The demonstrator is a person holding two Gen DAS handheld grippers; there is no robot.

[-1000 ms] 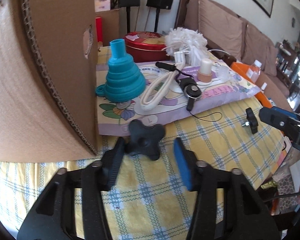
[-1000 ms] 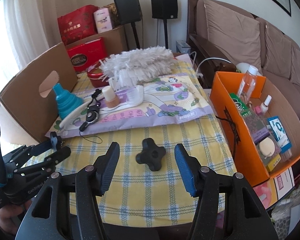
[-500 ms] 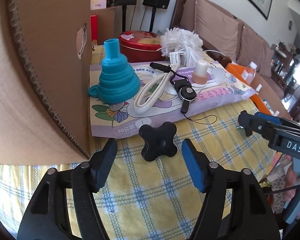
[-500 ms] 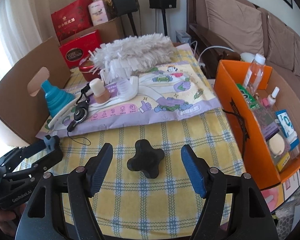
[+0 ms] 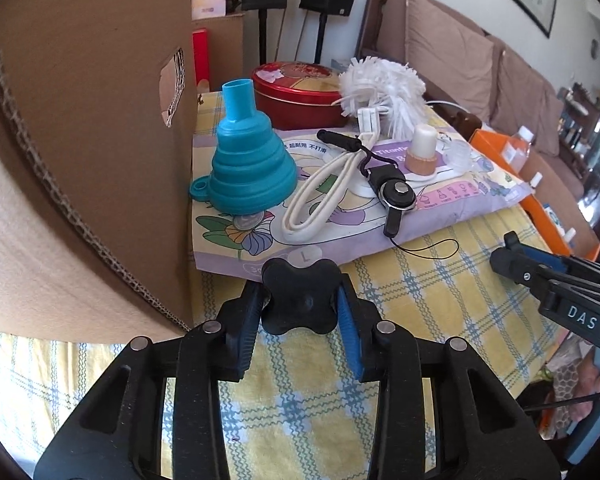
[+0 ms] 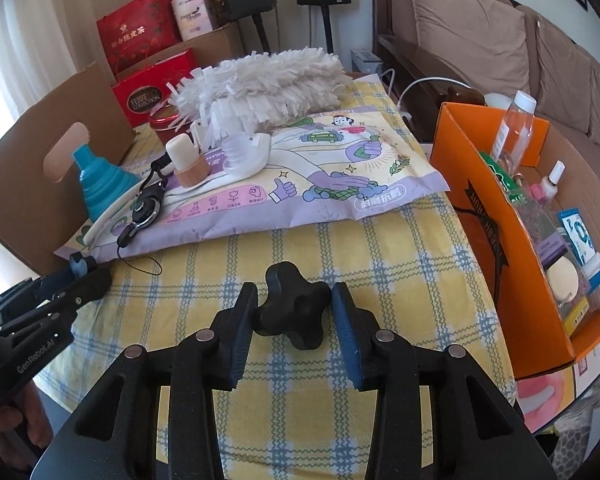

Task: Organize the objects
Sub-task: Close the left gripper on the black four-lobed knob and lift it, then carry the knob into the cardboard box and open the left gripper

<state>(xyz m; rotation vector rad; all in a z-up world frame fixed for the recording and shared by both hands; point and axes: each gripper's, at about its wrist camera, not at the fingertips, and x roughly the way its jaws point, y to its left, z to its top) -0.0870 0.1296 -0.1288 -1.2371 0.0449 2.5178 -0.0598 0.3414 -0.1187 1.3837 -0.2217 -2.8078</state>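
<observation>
The sorting looks partly done, going by how things lie. The orange box (image 6: 480,208) at the bench (image 6: 400,280) edge already holds a clear bottle (image 6: 514,128), a small white-capped bottle (image 6: 552,180), a blue-and-white packet (image 6: 578,236) and a round beige puff (image 6: 562,280). Other packets in there are too jumbled to name.

Much is still out. A teal collapsible funnel (image 5: 248,160), a white cord (image 5: 324,196), a black lanyard (image 5: 394,196) and a white duster (image 6: 268,80) all sit on or against the purple printed packet (image 6: 340,196).

The big cardboard box (image 5: 80,140) shows only its outer wall (its inside is hidden), and the red tin (image 5: 300,92) has its lid on.

The left tool (image 5: 300,292) is closing, its pads pressed on the sides of a black star knob (image 5: 300,300) on the yellow checked cloth just in front of the purple packet. The right tool (image 6: 294,296) is also closing, clasping a second star knob (image 6: 292,312) that sits tilted on the cloth, nearer the orange box. Neither knob is in a container yet.
</observation>
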